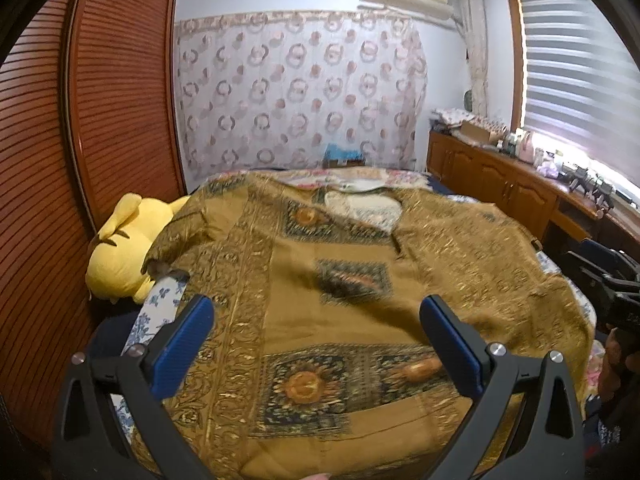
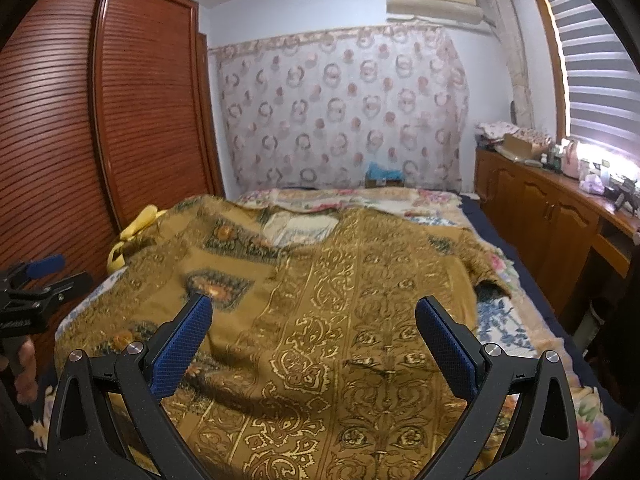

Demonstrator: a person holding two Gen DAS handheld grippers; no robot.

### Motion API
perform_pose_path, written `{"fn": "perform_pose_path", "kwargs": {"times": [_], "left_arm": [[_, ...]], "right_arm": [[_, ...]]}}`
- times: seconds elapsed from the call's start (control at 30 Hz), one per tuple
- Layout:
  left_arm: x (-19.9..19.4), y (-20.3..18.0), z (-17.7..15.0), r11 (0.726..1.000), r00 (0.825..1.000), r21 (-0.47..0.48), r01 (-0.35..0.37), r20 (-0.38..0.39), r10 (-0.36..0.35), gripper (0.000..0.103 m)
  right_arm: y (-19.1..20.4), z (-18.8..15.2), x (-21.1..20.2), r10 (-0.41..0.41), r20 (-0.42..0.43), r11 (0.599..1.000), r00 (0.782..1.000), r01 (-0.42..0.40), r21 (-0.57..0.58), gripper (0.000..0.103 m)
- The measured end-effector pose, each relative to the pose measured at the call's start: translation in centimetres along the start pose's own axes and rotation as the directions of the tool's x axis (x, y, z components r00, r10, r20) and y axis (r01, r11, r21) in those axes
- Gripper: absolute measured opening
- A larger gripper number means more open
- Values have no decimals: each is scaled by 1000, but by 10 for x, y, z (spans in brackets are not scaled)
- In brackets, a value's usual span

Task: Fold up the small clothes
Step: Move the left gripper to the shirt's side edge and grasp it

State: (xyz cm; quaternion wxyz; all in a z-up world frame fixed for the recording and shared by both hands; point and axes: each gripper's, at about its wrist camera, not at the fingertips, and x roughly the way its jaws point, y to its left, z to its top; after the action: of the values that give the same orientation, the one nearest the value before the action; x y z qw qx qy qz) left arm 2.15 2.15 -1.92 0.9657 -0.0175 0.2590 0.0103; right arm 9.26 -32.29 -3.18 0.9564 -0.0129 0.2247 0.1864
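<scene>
A golden-brown patterned short-sleeved shirt (image 1: pixel 340 280) lies spread flat on the bed, collar toward the far wall; it also shows in the right wrist view (image 2: pixel 340 300). My left gripper (image 1: pixel 316 312) is open and empty, hovering above the shirt's lower left part. My right gripper (image 2: pixel 314 312) is open and empty above the shirt's lower right part. The right gripper shows at the right edge of the left wrist view (image 1: pixel 608 280); the left gripper shows at the left edge of the right wrist view (image 2: pixel 36 280).
A yellow plush toy (image 1: pixel 120 248) lies at the bed's left edge beside the wooden louvred wardrobe (image 1: pixel 80 160). A floral bedspread (image 2: pixel 500 320) covers the bed. A wooden cabinet (image 2: pixel 540 208) with clutter runs along the right wall under the window.
</scene>
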Motion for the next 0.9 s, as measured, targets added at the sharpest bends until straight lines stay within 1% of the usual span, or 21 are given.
{"fn": "perform_pose_path", "kwargs": {"times": [0.33, 0.53, 0.7, 0.8, 0.9], "left_arm": [[48, 55, -3, 996, 994, -10, -84, -65, 83, 103], [74, 89, 3, 992, 987, -18, -126, -104, 123, 103], [91, 118, 9, 991, 983, -35, -126, -138, 120, 103], [102, 134, 15, 989, 979, -22, -147, -145, 142, 103], [110, 150, 22, 991, 981, -36, -130, -152, 123, 103]], "right_arm": [[15, -4, 42, 57, -43, 997, 997, -58, -43, 103], [24, -2, 75, 106, -92, 992, 990, -111, -59, 103], [33, -4, 98, 147, -129, 985, 981, -157, -70, 103], [38, -6, 110, 165, -149, 981, 975, -177, -74, 103], [40, -7, 117, 182, -167, 978, 969, -196, -73, 103]]}}
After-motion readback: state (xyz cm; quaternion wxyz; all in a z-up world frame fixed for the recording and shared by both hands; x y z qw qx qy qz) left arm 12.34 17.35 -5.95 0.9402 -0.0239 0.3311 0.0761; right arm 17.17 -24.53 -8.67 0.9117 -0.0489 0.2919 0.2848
